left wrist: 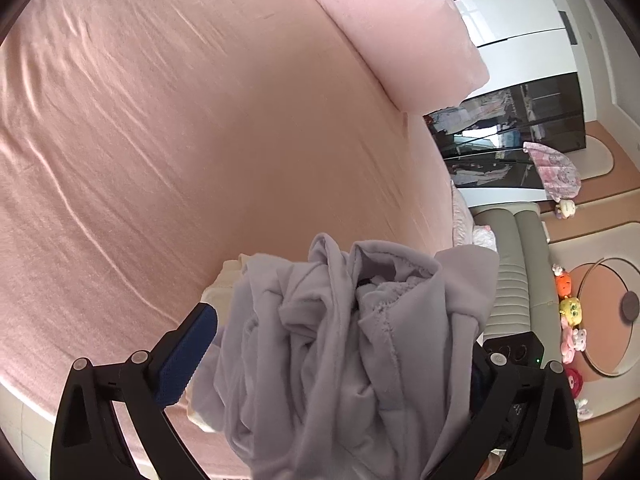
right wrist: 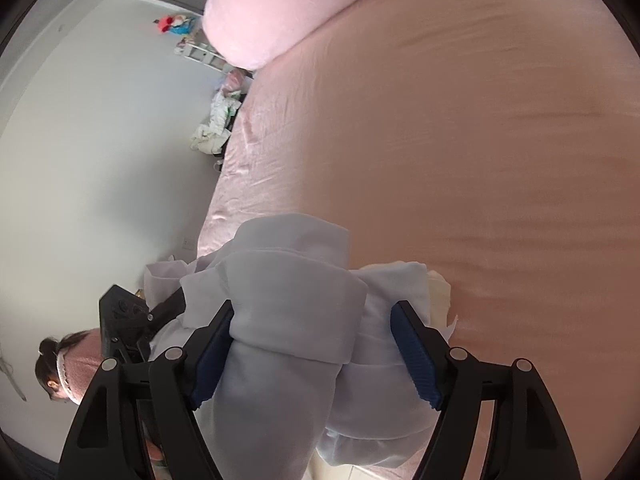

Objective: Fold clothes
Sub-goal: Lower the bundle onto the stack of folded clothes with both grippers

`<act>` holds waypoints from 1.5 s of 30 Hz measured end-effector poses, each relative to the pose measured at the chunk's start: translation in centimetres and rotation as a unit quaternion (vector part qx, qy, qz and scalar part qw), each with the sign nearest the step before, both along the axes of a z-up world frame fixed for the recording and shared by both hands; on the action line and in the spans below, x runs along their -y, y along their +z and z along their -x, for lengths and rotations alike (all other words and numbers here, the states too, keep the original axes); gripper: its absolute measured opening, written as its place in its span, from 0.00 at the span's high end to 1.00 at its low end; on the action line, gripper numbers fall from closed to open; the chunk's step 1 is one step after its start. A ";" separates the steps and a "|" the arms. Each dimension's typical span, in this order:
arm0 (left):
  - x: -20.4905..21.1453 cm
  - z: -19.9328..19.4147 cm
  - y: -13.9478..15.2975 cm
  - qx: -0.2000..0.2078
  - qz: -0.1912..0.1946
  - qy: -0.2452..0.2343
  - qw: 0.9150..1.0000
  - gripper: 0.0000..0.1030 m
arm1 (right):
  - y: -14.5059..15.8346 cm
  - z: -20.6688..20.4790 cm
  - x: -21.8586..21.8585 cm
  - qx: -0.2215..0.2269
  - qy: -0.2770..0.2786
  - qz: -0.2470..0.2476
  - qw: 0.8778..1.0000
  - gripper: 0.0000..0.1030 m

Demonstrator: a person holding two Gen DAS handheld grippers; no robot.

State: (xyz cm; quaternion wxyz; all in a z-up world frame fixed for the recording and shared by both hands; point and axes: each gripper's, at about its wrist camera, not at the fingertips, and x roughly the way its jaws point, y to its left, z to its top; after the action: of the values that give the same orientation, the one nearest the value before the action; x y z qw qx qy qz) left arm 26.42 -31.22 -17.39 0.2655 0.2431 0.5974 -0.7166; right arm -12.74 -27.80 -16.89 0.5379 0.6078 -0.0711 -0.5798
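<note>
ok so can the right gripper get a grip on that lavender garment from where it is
Probably yes. The right gripper stands open with a thick fold of the lavender garment already between its pads, and nothing else sits in the gap. Closing should catch it.

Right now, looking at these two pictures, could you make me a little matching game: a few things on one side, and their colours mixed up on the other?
Things:
1. garment bunched between the hand-held grippers
2. bed sheet
3. pads inside the right hand-held gripper
4. sofa beside the bed

Colours:
A. dark blue
B. pale lilac-grey
C. grey-beige
D. pink

Pairs: 1-B, 2-D, 3-A, 4-C
</note>
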 end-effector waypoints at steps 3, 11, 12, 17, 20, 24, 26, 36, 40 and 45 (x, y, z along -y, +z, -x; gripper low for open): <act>0.0 0.2 1.8 0.009 0.011 -0.006 1.000 0.00 | 1.2 0.3 0.1 -0.004 0.004 0.006 1.000 0.25; 0.6 1.0 2.8 0.032 0.034 -0.020 0.999 0.00 | 3.3 0.7 0.3 -0.030 0.001 0.004 1.000 0.25; 0.6 1.3 2.4 0.034 0.030 -0.026 0.999 0.00 | 3.3 0.5 0.4 -0.038 0.005 0.003 0.999 0.25; 0.8 0.9 1.5 -0.002 -0.010 -0.023 1.000 0.00 | 3.0 -0.4 1.0 -0.079 0.031 -0.013 0.996 0.25; 0.7 0.7 1.8 0.002 -0.014 -0.022 1.000 0.00 | 1.9 -0.4 0.8 -0.047 0.029 -0.009 0.998 0.26; 0.3 1.4 3.3 0.038 0.019 -0.035 0.998 0.00 | 0.9 -1.2 0.9 -0.036 0.041 -0.024 0.998 0.26; 0.3 1.5 4.1 0.049 0.040 -0.039 0.997 0.00 | 0.8 -1.3 0.6 -0.034 0.043 -0.033 0.998 0.26; -0.1 0.7 1.2 0.094 0.069 -0.018 0.993 0.00 | 0.5 -1.8 -1.2 -0.041 0.053 -0.044 0.997 0.25; -0.7 -0.2 1.3 0.123 0.099 0.002 0.987 0.00 | 0.8 -2.6 -0.6 -0.059 0.068 -0.052 0.995 0.22; -0.4 -1.3 0.6 0.087 0.054 0.019 0.995 0.00 | 1.2 -3.1 0.1 -0.075 0.071 -0.062 0.993 0.20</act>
State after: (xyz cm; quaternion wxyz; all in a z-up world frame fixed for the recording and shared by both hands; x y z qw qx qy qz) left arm 27.75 -30.85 -16.83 0.3424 0.2783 0.5368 -0.7191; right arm -9.61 -27.94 -15.67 0.5428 0.5981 0.0486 -0.5876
